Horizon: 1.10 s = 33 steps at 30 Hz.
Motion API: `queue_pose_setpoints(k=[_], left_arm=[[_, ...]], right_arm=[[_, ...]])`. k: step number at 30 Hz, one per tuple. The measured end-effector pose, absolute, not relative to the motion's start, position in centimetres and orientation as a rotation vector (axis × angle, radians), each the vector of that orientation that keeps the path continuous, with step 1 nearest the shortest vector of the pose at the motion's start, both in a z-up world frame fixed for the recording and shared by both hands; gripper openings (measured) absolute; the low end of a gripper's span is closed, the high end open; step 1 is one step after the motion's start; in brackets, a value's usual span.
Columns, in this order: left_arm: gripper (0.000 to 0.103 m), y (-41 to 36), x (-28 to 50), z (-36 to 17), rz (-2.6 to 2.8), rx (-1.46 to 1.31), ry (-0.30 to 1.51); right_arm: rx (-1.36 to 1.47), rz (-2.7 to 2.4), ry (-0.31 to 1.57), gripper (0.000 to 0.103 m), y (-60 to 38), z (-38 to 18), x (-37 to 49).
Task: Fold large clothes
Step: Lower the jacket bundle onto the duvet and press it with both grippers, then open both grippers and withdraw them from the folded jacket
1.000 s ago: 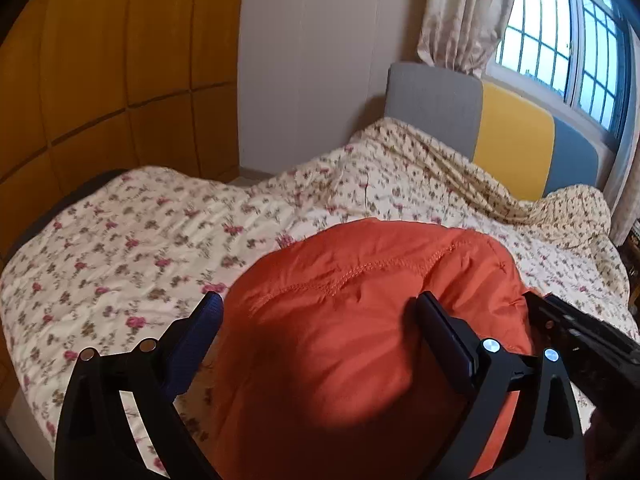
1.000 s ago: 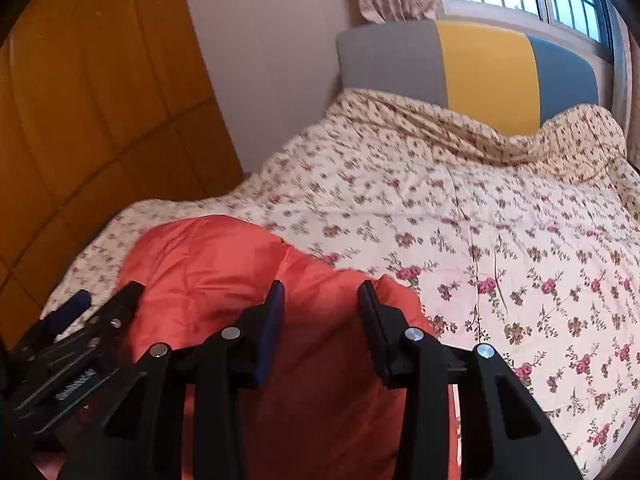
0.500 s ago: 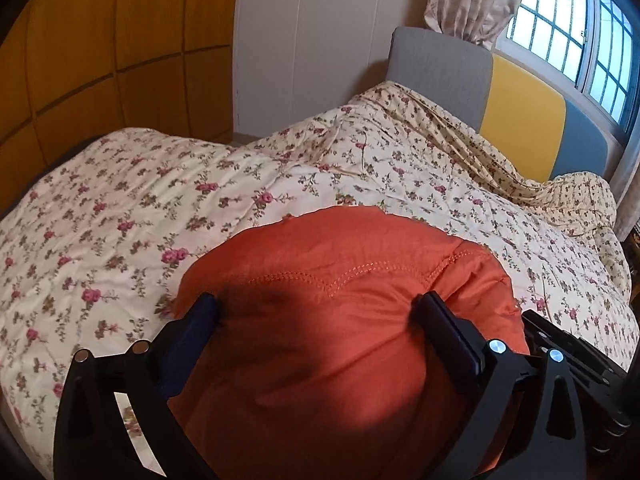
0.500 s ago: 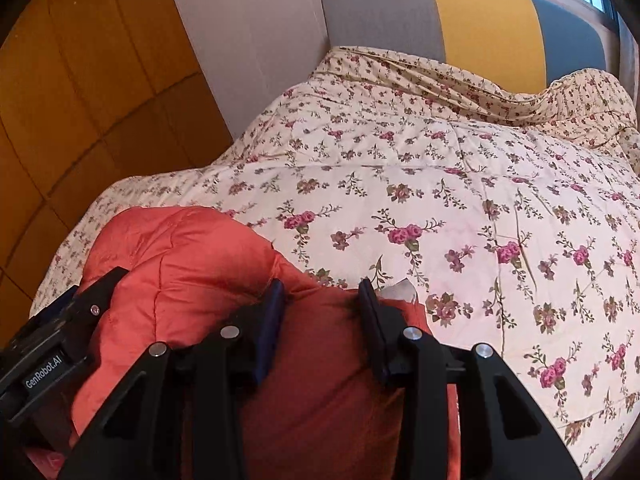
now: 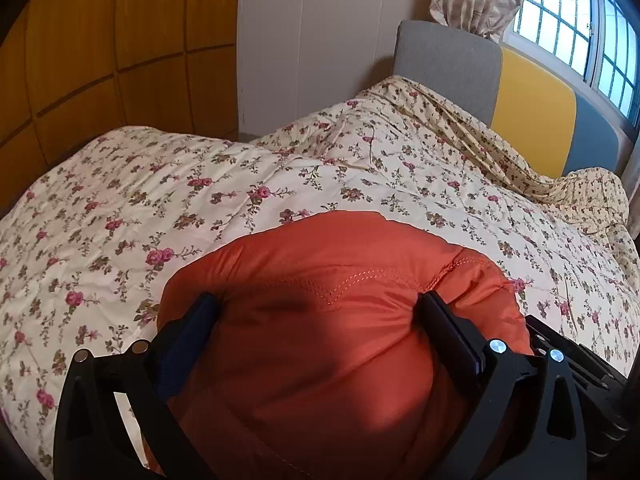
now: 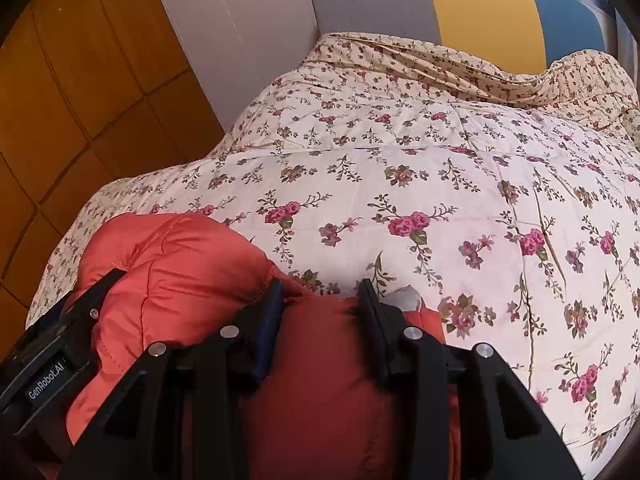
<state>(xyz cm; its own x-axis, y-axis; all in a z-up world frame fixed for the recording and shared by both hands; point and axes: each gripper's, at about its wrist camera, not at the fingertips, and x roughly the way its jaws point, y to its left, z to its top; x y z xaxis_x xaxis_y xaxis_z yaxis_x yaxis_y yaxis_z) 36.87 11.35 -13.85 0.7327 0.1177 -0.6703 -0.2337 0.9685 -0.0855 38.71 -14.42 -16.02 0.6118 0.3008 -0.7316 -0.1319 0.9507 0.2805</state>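
A puffy orange-red quilted jacket (image 5: pixel 320 344) is bundled between both grippers above the floral bed cover (image 5: pixel 200 200). My left gripper (image 5: pixel 316 304) has its jaws wide apart, pressed against the two sides of the thick bundle. My right gripper (image 6: pixel 320 296) has narrower jaws closed on a fold of the same jacket (image 6: pixel 320 380), with a bit of grey-white fabric (image 6: pixel 404 296) showing by its right finger. The left gripper's body shows at the left in the right wrist view (image 6: pixel 52 360). The jacket's lower part is hidden.
The bed has a grey, yellow and blue headboard (image 5: pixel 532 120) at the far end. A rumpled floral sheet (image 6: pixel 460 68) lies near it. Wooden wardrobe panels (image 5: pixel 100 40) stand on the left, a window (image 5: pixel 600 28) with curtain on the right.
Both grippers have moved down and forward with the jacket, bringing it lower toward the bed cover. The grips on the jacket look unchanged.
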Motion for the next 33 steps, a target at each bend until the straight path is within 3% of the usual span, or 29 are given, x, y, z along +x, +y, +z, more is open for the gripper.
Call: queue_pose_setpoints(k=[4,6,8,13,22,33], left_arm=[[0.1,11.5,35.3,-12.9,0.178,-0.179,0.704],[0.1,11.4,33.5,-12.0,0.154,-0.179,0.687],[0.1,11.5,31.7,-11.1,0.123,-0.185,0.666],[0.1,11.8,26.2,-9.6,0.131,-0.203,0.6],[0.1,11.2,17.7,-10.6,0.179,-0.109,0.663],[0.1,10.2,10.9,-10.8,0.196,-0.088,0.692]], right_arm=[[0.218,0.259,0.881,0.042,-15.1,-14.8,37.4],[0.239,0.264,0.868,0.052,-15.6,-13.6,36.2],[0.27,0.25,0.853,0.085,-16.3,-12.3,34.2],[0.316,0.248,0.834,0.085,-17.8,-10.1,29.1],[0.268,0.255,0.774,0.099,-17.7,-8.1,19.8],[0.17,0.289,0.751,0.101,-15.0,-7.4,11.6]])
